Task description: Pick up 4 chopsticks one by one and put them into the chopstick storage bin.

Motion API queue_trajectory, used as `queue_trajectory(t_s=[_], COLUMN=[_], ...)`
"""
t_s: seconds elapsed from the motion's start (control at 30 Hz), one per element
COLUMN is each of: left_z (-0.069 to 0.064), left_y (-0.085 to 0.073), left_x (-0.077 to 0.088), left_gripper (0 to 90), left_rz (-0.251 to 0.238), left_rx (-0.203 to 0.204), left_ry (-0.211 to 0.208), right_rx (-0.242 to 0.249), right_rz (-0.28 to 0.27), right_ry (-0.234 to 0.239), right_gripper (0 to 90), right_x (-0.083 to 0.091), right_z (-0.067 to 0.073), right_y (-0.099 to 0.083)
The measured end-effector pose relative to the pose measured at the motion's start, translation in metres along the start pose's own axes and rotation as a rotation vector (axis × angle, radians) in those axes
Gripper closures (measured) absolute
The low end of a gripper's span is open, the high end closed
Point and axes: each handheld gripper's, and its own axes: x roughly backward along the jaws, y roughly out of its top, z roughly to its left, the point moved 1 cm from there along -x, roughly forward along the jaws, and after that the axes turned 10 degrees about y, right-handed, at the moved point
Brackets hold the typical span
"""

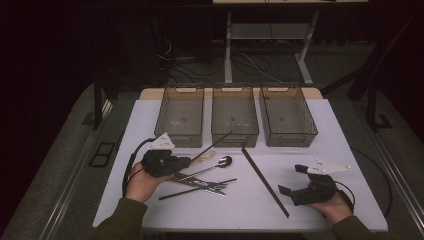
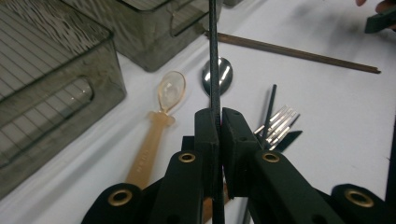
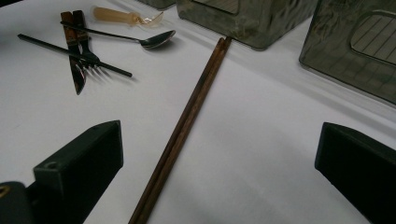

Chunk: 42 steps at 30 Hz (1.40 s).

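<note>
No text, label, brand, number or sign can be read anywhere in these views, neither on the counter nor on anything lying on it.

Lab or recording studio, not a home. Dark room, black drapes on both sides, grey carpet floor. White table [image 1: 320,130] lit from above, set on a taped or railed floor patch. Loose cables [image 1: 250,62] trail behind it around a white metal desk frame [image 1: 270,50]. Three identical smoky plastic bins [image 1: 234,116] lined in a row, cutlery laid out as test items.
</note>
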Motion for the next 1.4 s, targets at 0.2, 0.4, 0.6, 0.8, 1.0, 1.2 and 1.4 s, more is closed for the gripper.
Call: queue_trajectory(t_s=[0.2,0.4,0.6,0.8,1.0,1.2,1.4], left_z=[0.007,0.016,0.026,0.034,0.045,0.064,0.087], left_y=[0.011,0.020,0.028,0.039,0.050,0.054,0.058], left_x=[-0.002,-0.002,0.000,-0.002,-0.008,-0.016,-0.024], left_gripper=[85.8,85.8,85.9,85.8,85.8,85.9,85.9], left_rz=[-0.019,-0.031,-0.051,-0.058,-0.050,-0.039,-0.025], left_rx=[0.016,0.029,0.049,0.060,0.071,0.107,0.156], left_ry=[0.017,0.040,0.051,0.064,0.085,0.120,0.165], right_rx=[-0.002,-0.007,-0.011,-0.017,-0.024,-0.024,-0.025], right_rz=[-0.005,-0.007,-0.005,-0.011,-0.014,-0.020,-0.022], right_ry=[-0.001,-0.001,-0.001,-0.003,-0.001,-0.005,-0.004], right_gripper=[0.8,0.8,0.8,0.8,0.8,0.8,0.8], right_x=[0.000,0.001,0.001,0.001,0.002,0.002,0.003], right_z=[0.000,-0.001,-0.001,-0.001,-0.001,-0.002,-0.002], right_y=[0.000,0.000,-0.001,-0.001,-0.001,-0.001,-0.001])
